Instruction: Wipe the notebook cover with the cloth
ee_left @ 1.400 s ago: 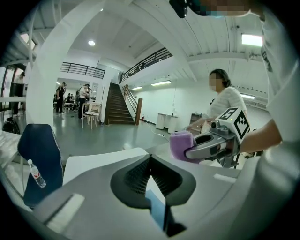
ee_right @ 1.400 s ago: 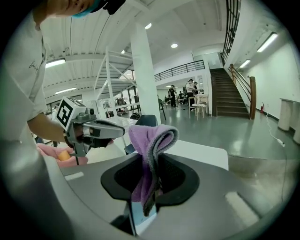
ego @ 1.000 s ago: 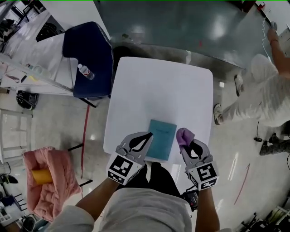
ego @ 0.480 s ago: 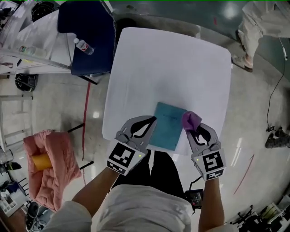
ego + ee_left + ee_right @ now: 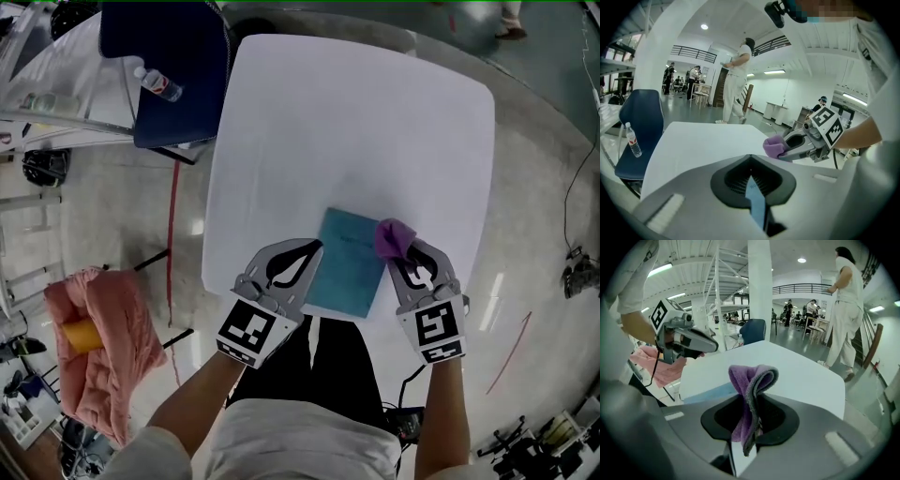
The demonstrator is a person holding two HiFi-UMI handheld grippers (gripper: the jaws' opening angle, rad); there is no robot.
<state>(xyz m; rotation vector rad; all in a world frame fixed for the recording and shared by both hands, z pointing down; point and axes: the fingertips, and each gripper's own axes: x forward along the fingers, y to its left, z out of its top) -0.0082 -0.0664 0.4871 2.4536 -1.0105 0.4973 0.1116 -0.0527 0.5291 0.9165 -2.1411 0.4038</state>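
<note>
A teal notebook (image 5: 345, 262) lies near the front edge of the white table (image 5: 356, 122). My left gripper (image 5: 315, 247) is at the notebook's left edge, shut on it. A thin blue sliver of the notebook (image 5: 756, 202) shows between the jaws of the left gripper (image 5: 751, 172). My right gripper (image 5: 395, 255) is at the notebook's right edge, shut on a folded purple cloth (image 5: 393, 237). The cloth (image 5: 749, 380) stands up out of the right gripper (image 5: 747, 401), with the notebook (image 5: 708, 393) just to its left. I cannot tell whether the cloth touches the cover.
A dark blue chair (image 5: 164, 75) with a water bottle (image 5: 157, 84) on it stands off the table's far left corner. A pink bundle (image 5: 103, 347) with an orange object lies on the floor at the left. A person in white (image 5: 846, 301) stands beyond the table.
My head view has shifted, and the person in white has left it. The right gripper and cloth have moved a little farther along the notebook's right edge. The left gripper stays on the left edge.
</note>
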